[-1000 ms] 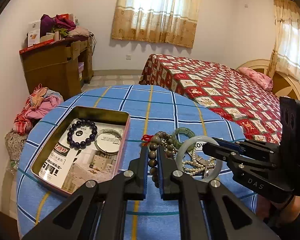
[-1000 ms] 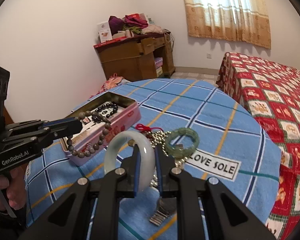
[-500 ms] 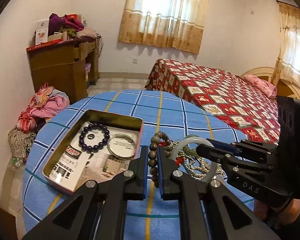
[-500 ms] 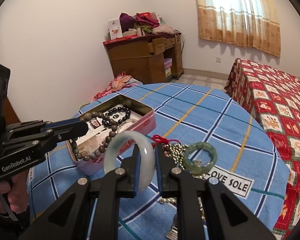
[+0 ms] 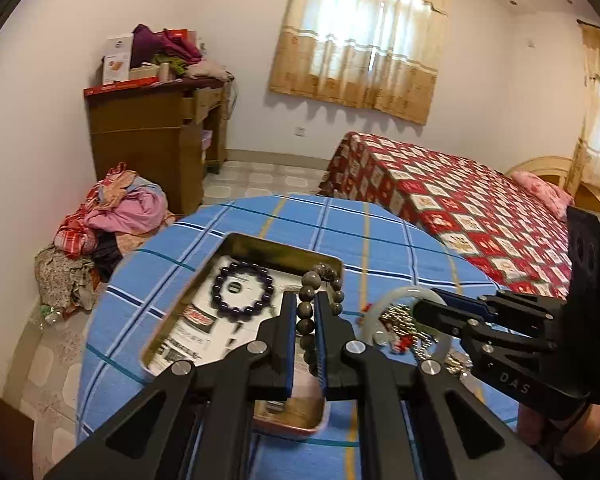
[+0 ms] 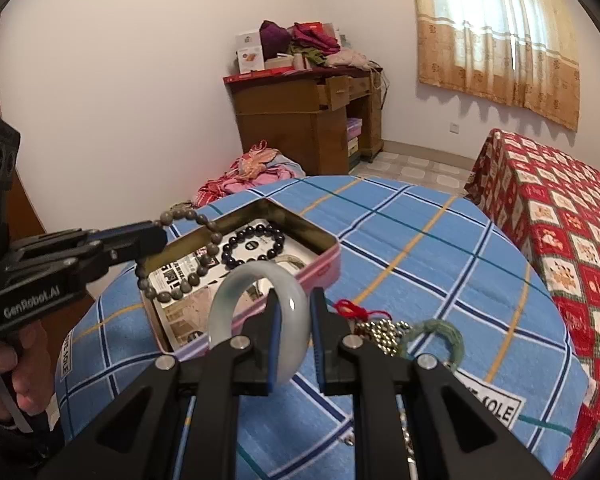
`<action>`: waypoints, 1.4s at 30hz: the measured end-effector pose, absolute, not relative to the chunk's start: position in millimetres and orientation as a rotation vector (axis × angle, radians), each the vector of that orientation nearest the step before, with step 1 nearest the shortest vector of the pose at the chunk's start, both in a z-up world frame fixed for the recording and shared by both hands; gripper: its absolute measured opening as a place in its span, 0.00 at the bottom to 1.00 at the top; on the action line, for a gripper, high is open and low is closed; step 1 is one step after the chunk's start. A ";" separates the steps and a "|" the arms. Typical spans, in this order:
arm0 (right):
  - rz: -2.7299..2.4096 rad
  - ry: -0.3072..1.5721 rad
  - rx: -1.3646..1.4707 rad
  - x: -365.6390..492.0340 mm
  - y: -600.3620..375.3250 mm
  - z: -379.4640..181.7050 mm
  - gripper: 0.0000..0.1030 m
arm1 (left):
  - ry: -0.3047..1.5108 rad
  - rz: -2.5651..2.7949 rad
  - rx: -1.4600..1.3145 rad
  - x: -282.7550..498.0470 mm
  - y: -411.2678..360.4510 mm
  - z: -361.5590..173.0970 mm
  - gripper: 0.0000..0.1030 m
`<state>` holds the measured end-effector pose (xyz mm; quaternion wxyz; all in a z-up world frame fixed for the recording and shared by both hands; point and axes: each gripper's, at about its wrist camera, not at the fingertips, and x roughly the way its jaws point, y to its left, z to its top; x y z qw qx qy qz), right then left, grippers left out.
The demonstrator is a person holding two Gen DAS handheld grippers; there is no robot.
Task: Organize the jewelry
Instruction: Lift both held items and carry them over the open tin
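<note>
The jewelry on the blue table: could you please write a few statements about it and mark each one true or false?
1. The left gripper holds a string of brown beads. True.
2. The right gripper is empty. False: its jaws are shut on a pale jade bangle.
3. A dark bead bracelet lies inside the tin box. True.
4. The green bangle is already in the tin box. False: it lies on the blue tablecloth, beside a heap of metal beads.
5. The tin box is closed with a lid. False: it stands open.
</note>
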<state>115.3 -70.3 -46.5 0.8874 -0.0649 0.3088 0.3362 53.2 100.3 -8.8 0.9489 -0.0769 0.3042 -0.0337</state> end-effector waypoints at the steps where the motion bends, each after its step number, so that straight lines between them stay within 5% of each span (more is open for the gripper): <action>1: 0.703 0.641 -0.139 116.4 -67.1 -46.1 0.16 | 0.620 -0.061 -0.158 54.1 103.9 -9.0 0.07; 42: 0.750 0.774 -0.243 147.5 8.7 -89.1 0.16 | 0.766 0.034 -0.099 115.9 144.8 -59.5 0.07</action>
